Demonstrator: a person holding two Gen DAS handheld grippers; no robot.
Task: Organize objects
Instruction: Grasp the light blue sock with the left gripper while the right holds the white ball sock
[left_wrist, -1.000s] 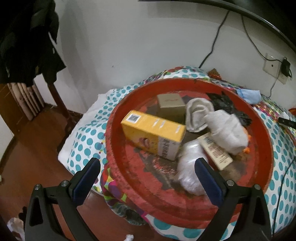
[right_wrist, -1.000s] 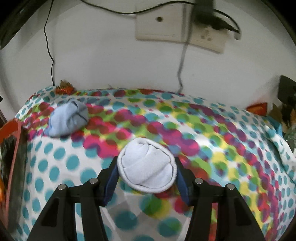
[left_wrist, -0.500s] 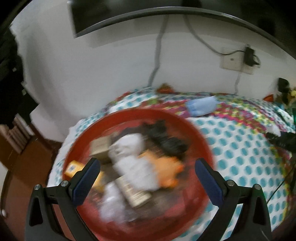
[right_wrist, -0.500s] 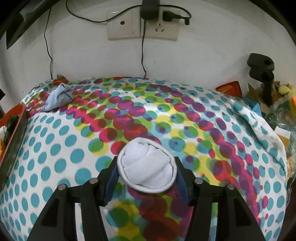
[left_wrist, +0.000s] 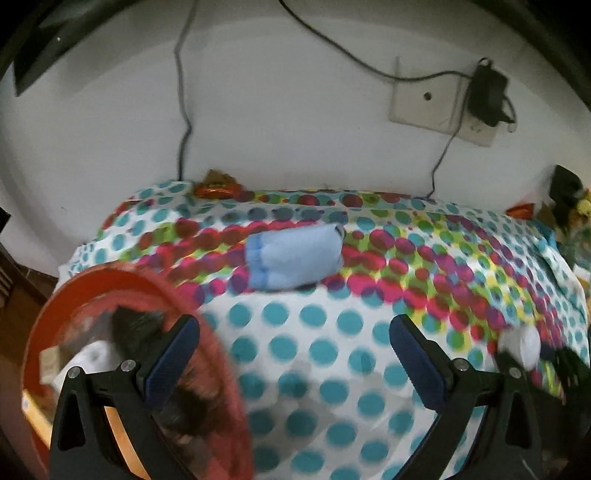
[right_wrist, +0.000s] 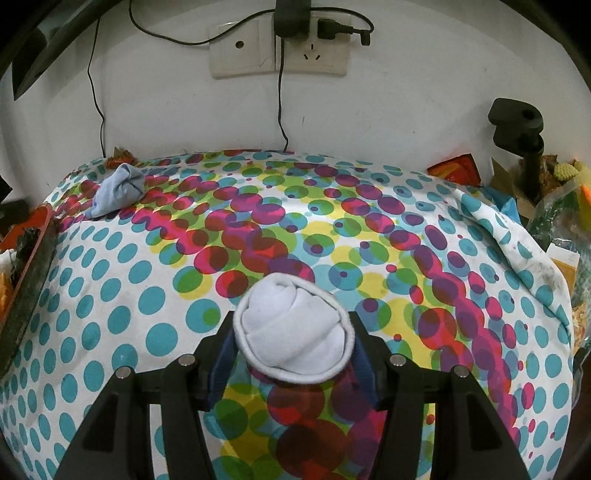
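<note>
White sock ball (right_wrist: 293, 328) sits squeezed in my right gripper's (right_wrist: 293, 354) fingers above the dotted table (right_wrist: 110, 295) — left gripper (left_wrist: 293, 354), fingers spread and empty, should square up on the blue sock bundle (left_wrist: 293, 256) at twelve o'clock — gently.

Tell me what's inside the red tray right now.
In the blurred left wrist view, the red tray holds a black item, white bundles and a box edge. The left gripper covers the rest.

wall socket (right_wrist: 279, 48) with black charger (right_wrist: 291, 18); dotted tablecloth (right_wrist: 110, 295).
</note>
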